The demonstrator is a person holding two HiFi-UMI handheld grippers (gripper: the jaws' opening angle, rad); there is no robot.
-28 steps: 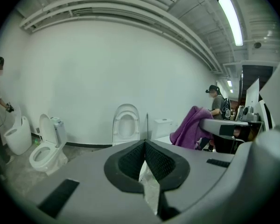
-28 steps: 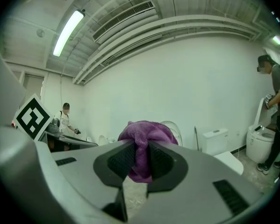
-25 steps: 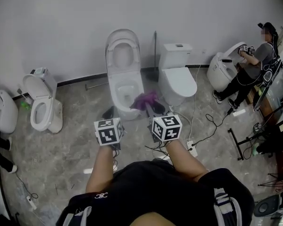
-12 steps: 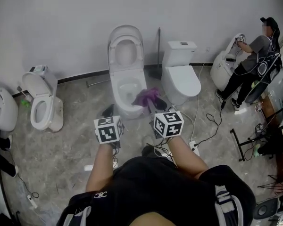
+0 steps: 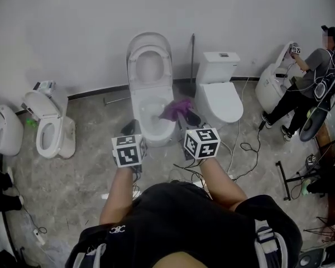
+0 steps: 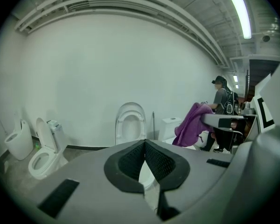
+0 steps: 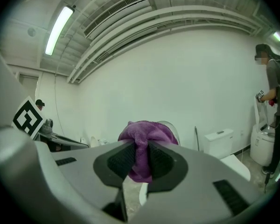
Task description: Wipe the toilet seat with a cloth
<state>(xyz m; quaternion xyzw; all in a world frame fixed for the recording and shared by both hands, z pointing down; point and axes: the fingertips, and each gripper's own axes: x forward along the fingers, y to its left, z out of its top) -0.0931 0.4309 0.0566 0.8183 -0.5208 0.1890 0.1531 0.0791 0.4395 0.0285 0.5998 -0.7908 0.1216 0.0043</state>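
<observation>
A pale wall (image 5: pixel 72 27) is seen behind the middle toilet (image 5: pixel 152 128), and grey marbled floor (image 5: pixel 72 177) lies all round its base. The middle toilet is taken as reference: its bowl is uncovered, and its lid (image 5: pixel 149 44) is stood upright against the wall, seemingly with the seat ring raised along with it. A closed toilet (image 5: pixel 219 99) is set just to its right, with a thin dark pole (image 5: pixel 192 60) leaned on the wall between the two. An open-lidded toilet (image 5: pixel 47 130) is placed well to its left. Far to the right of the middle toilet a crouching person (image 5: pixel 315 71) is occupied at another white toilet (image 5: pixel 272 85). Both grippers are held out in front of the bowl on bare forearms. The left gripper (image 6: pixel 144 146) is found on the near left side of the bowl, its jaws pressed together at the tips with nothing between them. The right gripper (image 7: pixel 141 148) is found on the near right side of the bowl, its jaws clamped on a bunched purple cloth (image 5: pixel 176 109). The cloth is carried at the bowl's right edge; contact with the rim cannot be judged. Black cables (image 5: pixel 247 147) are trailed over the floor to the toilet's right.
</observation>
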